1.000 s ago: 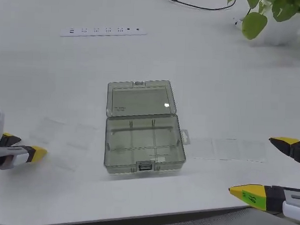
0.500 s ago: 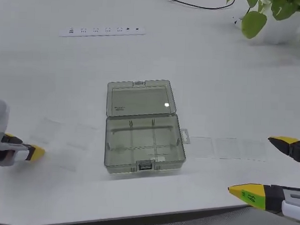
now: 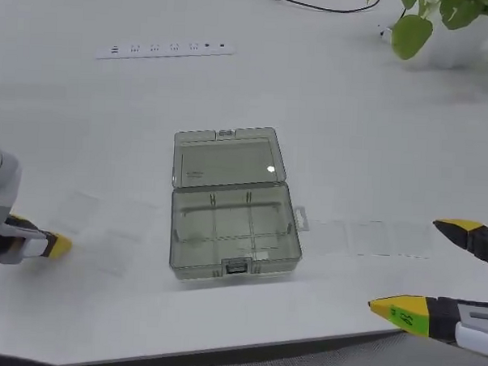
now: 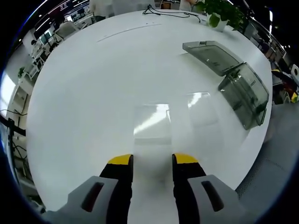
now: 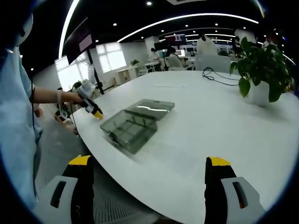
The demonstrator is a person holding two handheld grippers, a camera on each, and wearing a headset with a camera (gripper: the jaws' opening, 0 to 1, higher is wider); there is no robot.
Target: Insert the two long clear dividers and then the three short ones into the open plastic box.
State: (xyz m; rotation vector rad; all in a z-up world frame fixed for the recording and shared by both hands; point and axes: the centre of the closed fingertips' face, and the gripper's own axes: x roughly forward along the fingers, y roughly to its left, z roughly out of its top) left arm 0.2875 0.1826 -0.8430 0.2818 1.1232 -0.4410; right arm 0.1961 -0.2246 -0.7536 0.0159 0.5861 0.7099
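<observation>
The clear dividers (image 3: 371, 239) lie flat on the bench (image 3: 352, 115) left and right of the box (image 3: 196, 270), probably light, slippery and bendy, best pinched by an edge; left tongs (image 4: 152, 161) and right tongs (image 5: 149, 161) are apart, empty.

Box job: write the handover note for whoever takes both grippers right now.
Left gripper: open, empty, aimed at dividers lying flat left of the box.
Right gripper: wide open, empty, near the front edge of the table, right of the box.
Box: mid-table, lid open. More dividers lie flat right of it.
Done: nothing gripped. Lines show inside the box; I cannot tell whether they are dividers.
Left: insert the two long ones, then the three short ones.
</observation>
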